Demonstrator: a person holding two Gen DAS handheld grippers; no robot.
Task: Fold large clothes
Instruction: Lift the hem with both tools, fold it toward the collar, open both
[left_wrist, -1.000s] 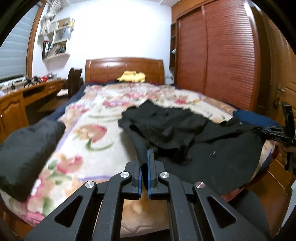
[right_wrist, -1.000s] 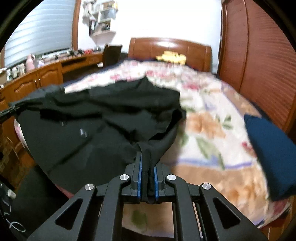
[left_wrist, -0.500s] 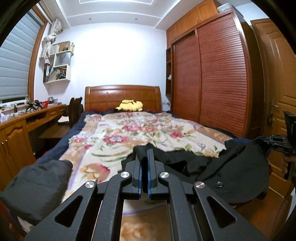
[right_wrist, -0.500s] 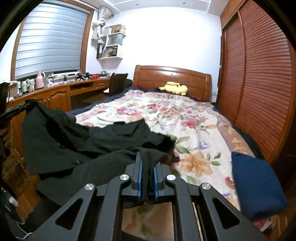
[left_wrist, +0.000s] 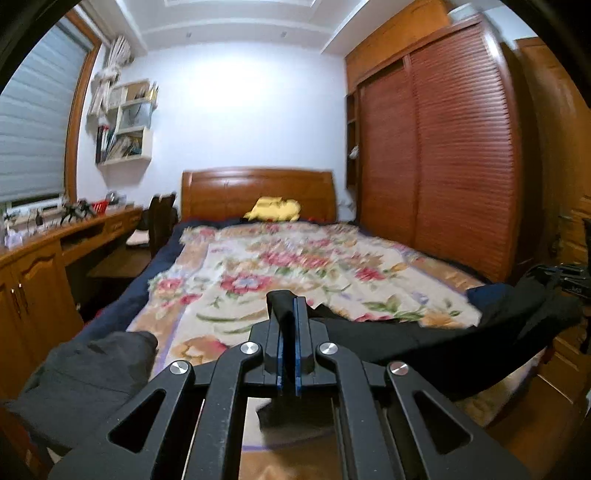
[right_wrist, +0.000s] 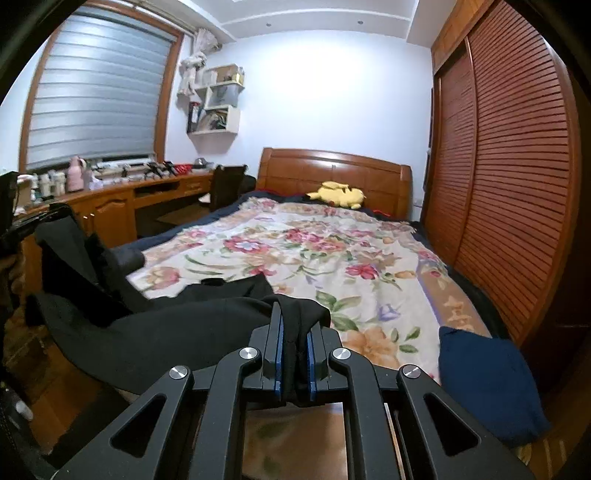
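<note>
A large black garment (left_wrist: 461, 343) hangs stretched between my two grippers above the foot of the bed. My left gripper (left_wrist: 289, 317) is shut on one edge of it, with cloth poking out between the blue pads. My right gripper (right_wrist: 294, 325) is shut on another edge of the black garment (right_wrist: 155, 332), whose body sags to the left toward the other gripper (right_wrist: 22, 225). In the left wrist view the right gripper (left_wrist: 569, 280) shows at the far right, holding the cloth.
The bed has a floral blanket (left_wrist: 280, 269), a wooden headboard (right_wrist: 332, 177) and a yellow plush toy (right_wrist: 338, 194). A folded grey garment (left_wrist: 85, 380) and a folded navy garment (right_wrist: 487, 380) lie at the bed's foot corners. A wooden desk (right_wrist: 110, 206) stands left, a slatted wardrobe (right_wrist: 517, 184) right.
Both grippers have risen and tilted up, lifting the black garment off the blanket. It lay spread on the bed a second ago; now it hangs taut between them.
</note>
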